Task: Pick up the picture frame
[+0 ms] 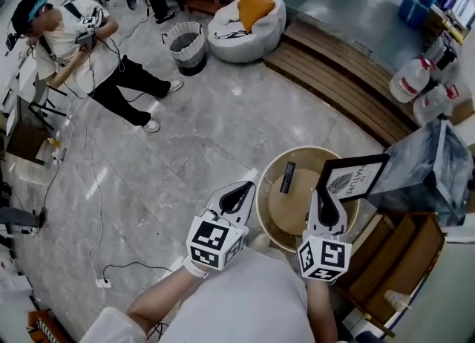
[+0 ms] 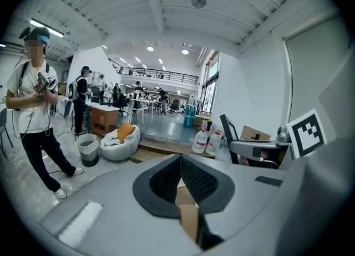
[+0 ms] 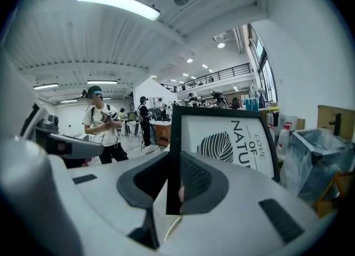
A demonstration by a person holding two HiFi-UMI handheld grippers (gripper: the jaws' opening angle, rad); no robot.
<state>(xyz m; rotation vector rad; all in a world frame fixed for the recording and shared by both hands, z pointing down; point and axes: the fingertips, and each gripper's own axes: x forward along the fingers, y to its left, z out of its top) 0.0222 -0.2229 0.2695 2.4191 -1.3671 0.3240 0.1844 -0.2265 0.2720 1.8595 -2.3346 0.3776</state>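
The picture frame (image 1: 352, 177) is black-edged with a leaf print and lettering. It hangs upright above a round wooden tub table (image 1: 271, 174). My right gripper (image 1: 325, 199) is shut on the frame's left edge. In the right gripper view the frame (image 3: 230, 141) rises between the dark pads of my right gripper (image 3: 173, 180), and its edge is clamped there. My left gripper (image 1: 239, 197) is held up beside it at the tub's left rim, apart from the frame. In the left gripper view the pads of my left gripper (image 2: 180, 177) meet at the tips with nothing between them.
A small dark flat object (image 1: 287, 177) lies in the tub. A clear plastic-lined bin (image 1: 434, 167) and wooden boxes (image 1: 393, 260) stand to the right. Further off are a wooden step (image 1: 334, 74), water jugs (image 1: 412, 78), a beanbag (image 1: 245, 26), a waste basket (image 1: 185, 43) and a standing person (image 1: 82, 52).
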